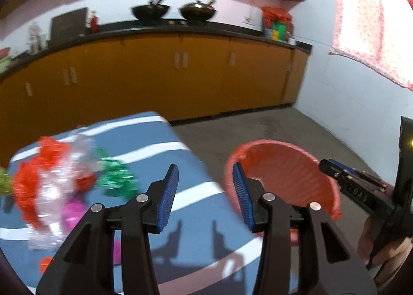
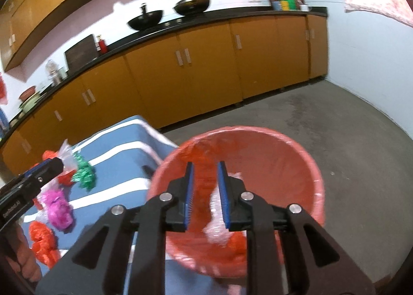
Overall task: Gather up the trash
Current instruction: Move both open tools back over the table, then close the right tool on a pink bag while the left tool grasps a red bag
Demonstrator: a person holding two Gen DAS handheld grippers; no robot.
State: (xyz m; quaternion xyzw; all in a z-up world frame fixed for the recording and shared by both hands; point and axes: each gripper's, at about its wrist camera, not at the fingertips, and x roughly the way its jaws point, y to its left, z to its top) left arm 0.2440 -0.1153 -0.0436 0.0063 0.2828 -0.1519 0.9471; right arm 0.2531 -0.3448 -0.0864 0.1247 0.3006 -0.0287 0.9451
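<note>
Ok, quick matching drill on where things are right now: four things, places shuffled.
Things:
1. green wrapper
2. red and clear plastic scrap
3. two black woks
4. red bin

Places:
A. on the dark countertop
B. beside the striped blue table
C. lying on the striped blue table
D. between the right gripper fingers, above the red bin

Pairs: 1-C, 2-D, 3-A, 4-B.

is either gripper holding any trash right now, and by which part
Left gripper holds nothing. Red wrapper sits between the right gripper pads over the bin; grip cannot be told.
</note>
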